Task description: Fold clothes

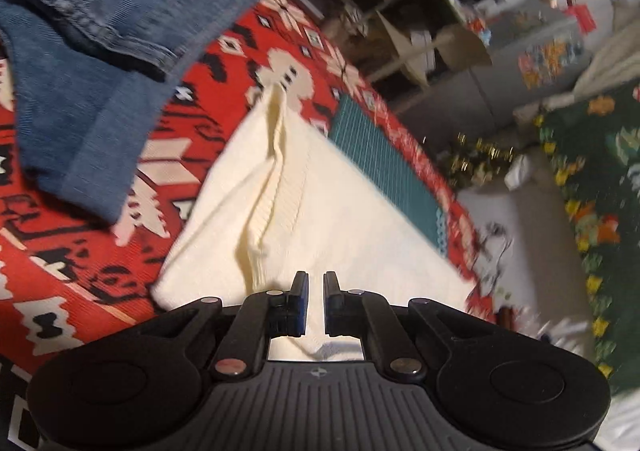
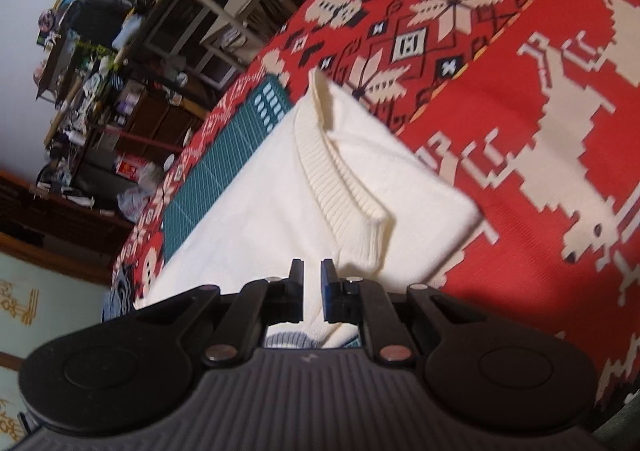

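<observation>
A: Surface, writing?
B: Red patterned blanket [image 2: 520, 131]; no legible text. Folded jeans [image 1: 92, 63] far side.
A: Garment?
B: Cream sweater [image 1: 340, 211] flat on blanket, ribbed collar [image 2: 344, 187] up.
A: Tools?
B: Left gripper [image 1: 315, 301], right gripper [image 2: 311, 289] over hem, tips w/ narrow gap; grip on fabric — can't tell.

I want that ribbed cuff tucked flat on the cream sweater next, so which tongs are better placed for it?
Probably the right tongs: the ribbed cuff of the cream sweater lies just beyond their tips. The left tongs face a raised fold, near the jeans.
</observation>
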`<state>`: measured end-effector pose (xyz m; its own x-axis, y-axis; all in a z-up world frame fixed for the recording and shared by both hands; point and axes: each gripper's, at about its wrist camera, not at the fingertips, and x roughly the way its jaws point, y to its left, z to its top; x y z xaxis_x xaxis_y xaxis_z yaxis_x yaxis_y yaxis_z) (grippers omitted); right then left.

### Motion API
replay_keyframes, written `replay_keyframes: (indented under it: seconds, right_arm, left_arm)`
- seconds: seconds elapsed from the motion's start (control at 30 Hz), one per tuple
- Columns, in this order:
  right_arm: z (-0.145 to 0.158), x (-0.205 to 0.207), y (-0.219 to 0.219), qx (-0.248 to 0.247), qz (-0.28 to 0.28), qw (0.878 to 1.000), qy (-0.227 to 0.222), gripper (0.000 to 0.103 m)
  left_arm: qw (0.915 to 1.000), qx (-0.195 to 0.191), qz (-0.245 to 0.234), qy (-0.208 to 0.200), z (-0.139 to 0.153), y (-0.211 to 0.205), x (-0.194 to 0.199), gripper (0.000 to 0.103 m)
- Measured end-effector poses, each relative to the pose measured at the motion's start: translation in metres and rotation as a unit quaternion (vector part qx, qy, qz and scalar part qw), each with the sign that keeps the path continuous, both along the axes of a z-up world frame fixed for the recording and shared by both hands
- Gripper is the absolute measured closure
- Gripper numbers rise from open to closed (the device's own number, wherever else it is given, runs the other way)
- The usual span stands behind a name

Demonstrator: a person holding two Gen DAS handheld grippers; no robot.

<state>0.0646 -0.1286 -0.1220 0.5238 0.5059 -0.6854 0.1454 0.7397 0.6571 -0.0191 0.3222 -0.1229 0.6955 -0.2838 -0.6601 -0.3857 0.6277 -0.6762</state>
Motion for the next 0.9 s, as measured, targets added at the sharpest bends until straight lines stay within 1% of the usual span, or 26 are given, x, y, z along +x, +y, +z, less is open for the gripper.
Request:
replay_keyframes:
  seconds: [0.1,0.17,0.27,0.4,0.43,0.5,0.6,0.67,0.83,0.9]
  right_arm:
    - [-0.004,0.002,0.001,-0.008,-0.001,1.0,0.009,0.092]
    - [-0.006,0.003,-0.002,-0.012,-0.012,1.0,0.012,0.092]
    - [-0.007,0.005,-0.009,-0.021,-0.03,0.999,0.012,0.092]
    - [-0.006,0.005,-0.013,-0.019,-0.043,0.999,0.008,0.092]
    - [-0.004,0.004,-0.014,-0.018,-0.045,0.999,0.004,0.092]
    - [0.0,0.003,-0.014,-0.01,-0.044,0.999,-0.006,0.092]
    - [0.005,0.004,-0.007,0.009,-0.025,0.999,-0.022,0.092]
    - [0.003,0.007,0.0,0.015,-0.011,1.0,-0.019,0.092]
    - [-0.011,0.016,0.01,0.026,0.007,1.0,0.004,0.092]
    - [-0.016,0.019,0.013,0.031,0.014,0.999,0.013,0.092]
  left_arm:
    - [0.9991,0.03,-0.004,0.031,-0.007,-0.004,0.008,0.097]
    - [0.9984,0.037,0.005,0.044,-0.012,-0.001,0.01,0.098]
    - [0.9982,0.037,0.021,0.043,-0.013,0.005,0.008,0.1]
    - [0.9967,0.064,0.037,0.032,-0.004,0.005,0.002,0.1]
    - [0.9969,0.064,0.04,0.023,-0.001,0.006,0.0,0.099]
    - [0.9981,0.046,0.043,-0.001,0.003,0.008,-0.003,0.099]
    - [0.9991,-0.016,0.025,-0.029,-0.001,0.01,0.003,0.099]
    - [0.9987,-0.04,0.008,-0.028,-0.005,0.006,0.011,0.099]
    - [0.9993,-0.021,-0.03,0.004,-0.016,-0.011,0.032,0.099]
    - [0.9993,-0.008,-0.036,0.011,-0.017,-0.015,0.035,0.099]
